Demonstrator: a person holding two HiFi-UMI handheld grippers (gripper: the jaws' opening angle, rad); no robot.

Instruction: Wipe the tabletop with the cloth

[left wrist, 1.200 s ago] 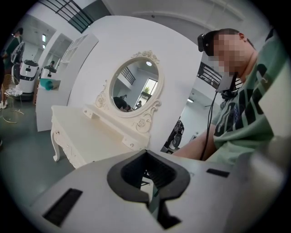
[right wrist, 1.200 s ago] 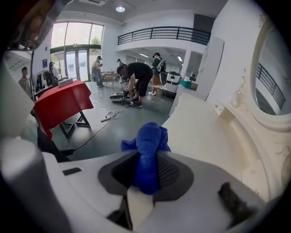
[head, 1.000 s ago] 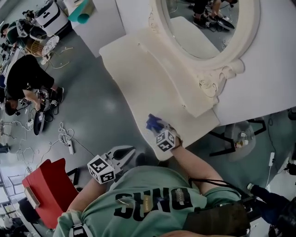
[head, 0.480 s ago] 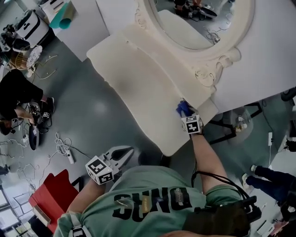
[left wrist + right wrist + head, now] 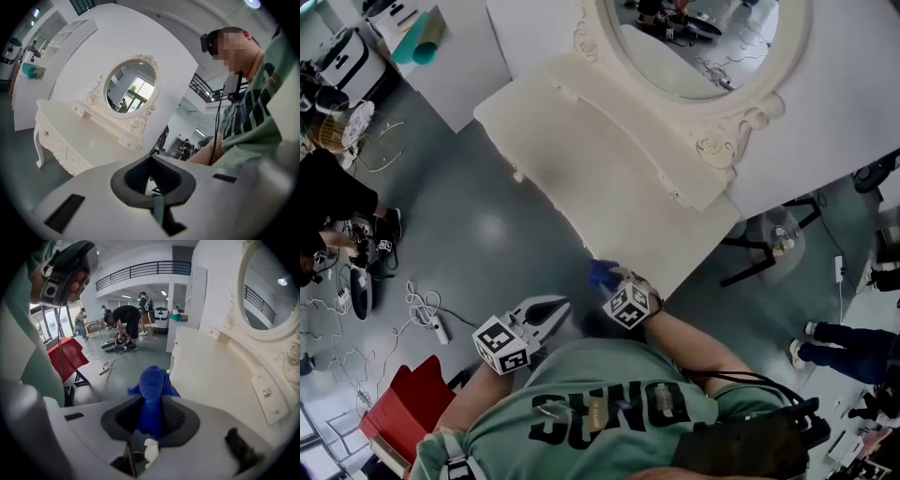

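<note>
Holding the blue cloth (image 5: 600, 275) in the right tongs (image 5: 610, 281), clamped tight on its bunched middle. Seen along the right tongs (image 5: 151, 401), pokes a crumpled tuft of cloth (image 5: 153, 385) out past the tips. Hangs just off the near edge of the cream bench (image 5: 609, 178), over the grey floor and not touching the top. Shows the same bench (image 5: 211, 376) bare and pale to the right in the right gripper view, with the oval mirror (image 5: 694, 47) behind.

Carries the left tongs (image 5: 562, 306) low by the chest, well apart from the bench. Closed up in the left gripper view, those left tongs (image 5: 150, 161), with nothing between them.

Looks soft, light and floppy, so likely to fold and drag rather than slide stiffly. Probably wants pressing down flat to get real contact with the surface. Seems well taken at the bunch, with enough loose fabric ahead of the tips to do the rubbing. Could snag or slip free if pushed hard against the raised back ledge. No wiping contact just now, by the look of it.
</note>
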